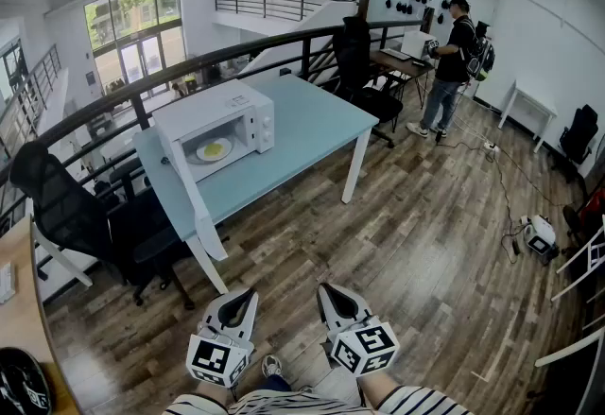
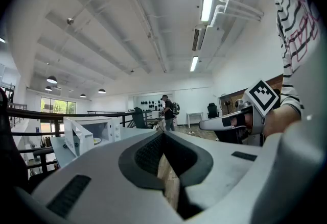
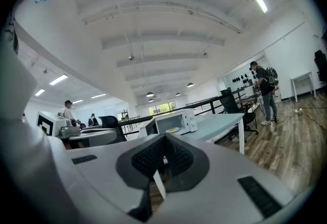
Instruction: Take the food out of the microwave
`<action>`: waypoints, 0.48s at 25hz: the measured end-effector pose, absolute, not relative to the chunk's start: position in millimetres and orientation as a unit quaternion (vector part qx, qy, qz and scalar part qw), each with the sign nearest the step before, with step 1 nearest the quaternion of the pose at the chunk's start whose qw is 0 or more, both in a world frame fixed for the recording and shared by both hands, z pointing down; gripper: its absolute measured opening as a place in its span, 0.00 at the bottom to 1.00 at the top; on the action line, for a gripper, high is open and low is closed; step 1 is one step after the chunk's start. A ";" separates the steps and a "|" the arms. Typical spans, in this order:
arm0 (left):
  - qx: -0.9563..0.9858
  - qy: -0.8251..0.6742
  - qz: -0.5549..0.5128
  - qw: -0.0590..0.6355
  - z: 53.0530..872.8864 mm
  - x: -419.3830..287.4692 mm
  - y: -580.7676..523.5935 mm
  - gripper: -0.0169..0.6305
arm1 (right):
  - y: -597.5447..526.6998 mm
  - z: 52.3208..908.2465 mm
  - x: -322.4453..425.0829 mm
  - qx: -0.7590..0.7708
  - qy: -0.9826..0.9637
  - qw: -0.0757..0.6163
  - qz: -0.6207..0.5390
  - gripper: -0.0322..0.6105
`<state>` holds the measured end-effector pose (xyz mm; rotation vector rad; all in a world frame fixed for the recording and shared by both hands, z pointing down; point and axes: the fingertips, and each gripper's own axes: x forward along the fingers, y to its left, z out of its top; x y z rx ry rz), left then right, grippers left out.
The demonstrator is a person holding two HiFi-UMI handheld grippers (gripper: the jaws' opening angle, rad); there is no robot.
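I hold left gripper (image 1: pixel 244 298) and right gripper (image 1: pixel 329 296) level, side by side, fingers closed, empty. One microwave (image 1: pixel 248 111) at the counter (image 1: pixel 312 125) left end, door open; one plate (image 1: pixel 214 150) inside.

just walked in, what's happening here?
A person holds the left gripper and right gripper low, both shut and empty, some way from the table. The microwave on it has its door open, and the plate of food sits inside, untouched.
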<state>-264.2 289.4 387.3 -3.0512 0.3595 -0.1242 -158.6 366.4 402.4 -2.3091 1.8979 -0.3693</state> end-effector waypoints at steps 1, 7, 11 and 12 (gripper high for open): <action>-0.992 0.115 -0.038 0.033 388.2 -264.4 292.5 0.06 | 368.1 404.1 -160.0 -0.761 0.632 0.070 -0.127 0.09; -0.994 0.103 -0.035 -0.002 398.7 -255.4 304.7 0.06 | 377.1 412.9 -155.8 -0.753 0.639 0.082 -0.136 0.10; -0.994 0.097 -0.046 -0.014 409.0 -235.7 307.7 0.14 | 379.2 417.0 -141.1 -0.755 0.635 0.085 -0.139 0.14; -0.994 0.094 -0.048 -0.020 411.8 -229.0 306.5 0.26 | 377.9 418.2 -136.7 -0.754 0.636 0.086 -0.140 0.22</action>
